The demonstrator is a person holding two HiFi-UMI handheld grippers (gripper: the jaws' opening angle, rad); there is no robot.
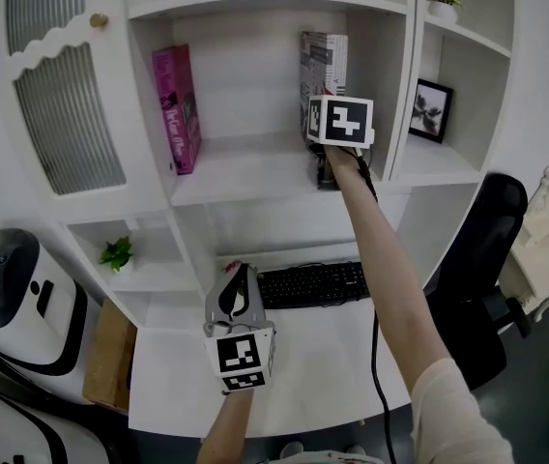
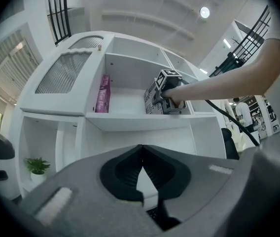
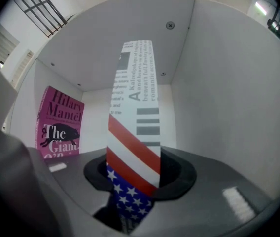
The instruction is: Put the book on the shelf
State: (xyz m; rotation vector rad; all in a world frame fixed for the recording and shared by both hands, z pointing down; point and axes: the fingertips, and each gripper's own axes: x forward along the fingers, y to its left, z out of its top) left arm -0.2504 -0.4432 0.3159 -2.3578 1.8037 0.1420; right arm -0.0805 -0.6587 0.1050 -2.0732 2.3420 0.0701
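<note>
A book with a stars-and-stripes spine (image 3: pixel 132 132) stands upright in the middle shelf compartment (image 1: pixel 245 172), close to its right wall. My right gripper (image 3: pixel 132 186) is shut on the lower part of the spine. In the head view the book's top (image 1: pixel 324 61) shows above the right gripper (image 1: pixel 323 158), which reaches into the compartment. The left gripper view shows the same book (image 2: pixel 152 100) on the shelf. My left gripper (image 1: pixel 239 283) hangs low over the desk, jaws shut with nothing between them (image 2: pixel 141 167).
A pink book (image 1: pixel 178 109) leans at the compartment's left wall (image 3: pixel 58 125). A black keyboard (image 1: pixel 313 284) lies on the white desk (image 1: pixel 313 365). A small plant (image 1: pixel 115 253) sits in a lower cubby, a framed picture (image 1: pixel 431 110) in the right compartment, a black chair (image 1: pixel 482 259) beside the desk.
</note>
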